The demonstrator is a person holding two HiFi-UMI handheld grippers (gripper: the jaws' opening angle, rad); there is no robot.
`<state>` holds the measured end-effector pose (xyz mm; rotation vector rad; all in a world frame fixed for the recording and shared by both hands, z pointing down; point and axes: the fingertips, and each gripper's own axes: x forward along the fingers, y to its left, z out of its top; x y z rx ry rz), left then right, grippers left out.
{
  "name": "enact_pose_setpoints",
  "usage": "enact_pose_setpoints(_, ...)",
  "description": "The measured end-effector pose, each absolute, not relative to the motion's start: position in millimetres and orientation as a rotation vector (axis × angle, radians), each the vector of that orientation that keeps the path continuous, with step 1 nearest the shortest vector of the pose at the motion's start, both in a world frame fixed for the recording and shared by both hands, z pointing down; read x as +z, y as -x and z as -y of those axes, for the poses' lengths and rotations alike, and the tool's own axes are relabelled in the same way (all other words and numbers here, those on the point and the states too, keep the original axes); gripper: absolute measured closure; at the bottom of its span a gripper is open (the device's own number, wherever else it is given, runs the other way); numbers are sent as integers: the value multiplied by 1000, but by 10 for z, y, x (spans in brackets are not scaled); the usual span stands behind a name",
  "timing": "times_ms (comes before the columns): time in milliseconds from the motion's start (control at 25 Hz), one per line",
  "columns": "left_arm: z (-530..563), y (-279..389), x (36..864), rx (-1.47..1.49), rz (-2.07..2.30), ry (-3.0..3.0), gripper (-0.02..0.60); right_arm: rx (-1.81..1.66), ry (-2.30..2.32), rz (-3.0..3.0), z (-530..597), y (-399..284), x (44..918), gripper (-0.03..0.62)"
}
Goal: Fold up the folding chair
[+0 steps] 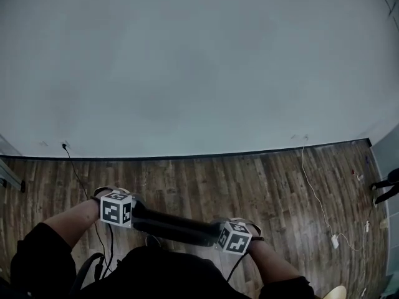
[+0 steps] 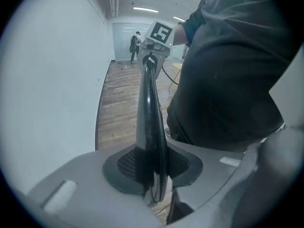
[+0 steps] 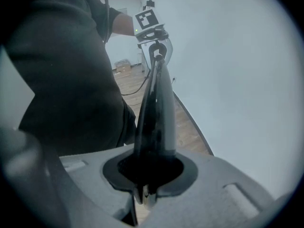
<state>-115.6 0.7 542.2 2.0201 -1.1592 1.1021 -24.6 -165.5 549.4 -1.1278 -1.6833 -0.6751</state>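
Evidently past folding: left tool [image 2: 151, 175] and right tool [image 3: 148, 170] each clamp one end of the chair's black rail [image 1: 174, 227], which next needs resting against the far wall [image 1: 199, 73].

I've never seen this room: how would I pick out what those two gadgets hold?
Below the white wall, over the wooden floor, the person holds the left gripper and right gripper close to the body. A glossy black bar spans them, clamped in both jaws: thick and rigid, unlike the thin floor cables.

Dark short-sleeved top [image 1: 162, 276]; left tongs [image 2: 152, 194] and right tongs [image 3: 145, 194] are grey, each with a black-and-white marker cube [image 1: 116, 208].
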Motion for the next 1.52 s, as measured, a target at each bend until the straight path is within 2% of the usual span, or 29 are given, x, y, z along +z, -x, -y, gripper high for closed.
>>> enact_pose_setpoints(920,-477,2917,5314,973,1443,-1653,485,-913,1488,1541,1394,2699,5499,536)
enact_pose_setpoints(1520,-746,3997,5372,961,1428,-1707,485,-925,1447,1517,1133,3753,5479,536)
